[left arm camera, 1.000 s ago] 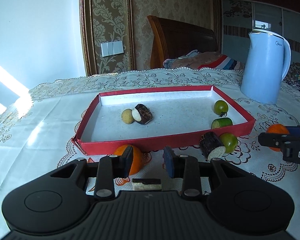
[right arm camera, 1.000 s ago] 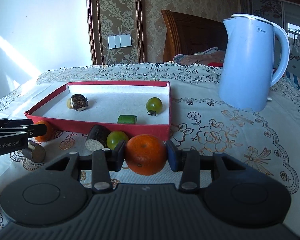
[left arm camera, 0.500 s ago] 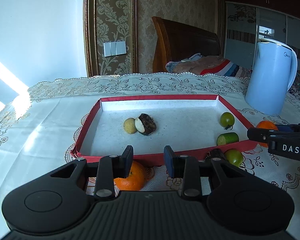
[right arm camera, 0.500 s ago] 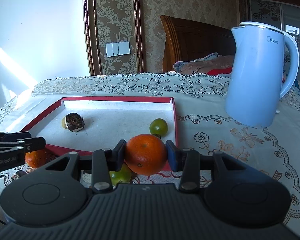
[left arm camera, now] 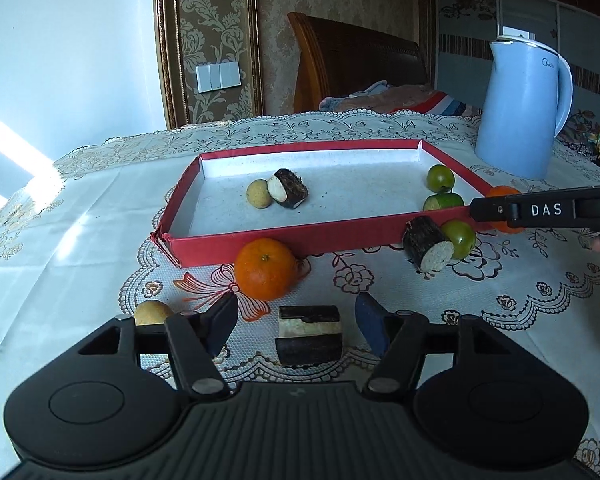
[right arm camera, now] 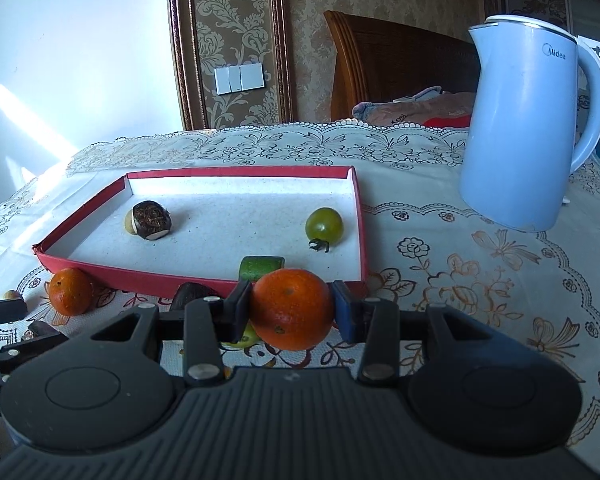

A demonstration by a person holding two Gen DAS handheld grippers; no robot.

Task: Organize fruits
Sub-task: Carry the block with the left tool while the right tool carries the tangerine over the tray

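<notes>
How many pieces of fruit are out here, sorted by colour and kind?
oranges: 2
green round fruits: 2
green cut chunk: 1
dark-skinned cut chunks: 3
small yellowish fruits: 2
Total: 10

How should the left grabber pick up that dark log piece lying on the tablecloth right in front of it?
Probably by its two flat cut ends. The dark log piece lies on its side, crosswise between the pads of the left hand-held gripper, whose jaws are opening and don't touch it. Come down from above and behind, then squeeze the ends; the rounded bark sides might roll.
</notes>
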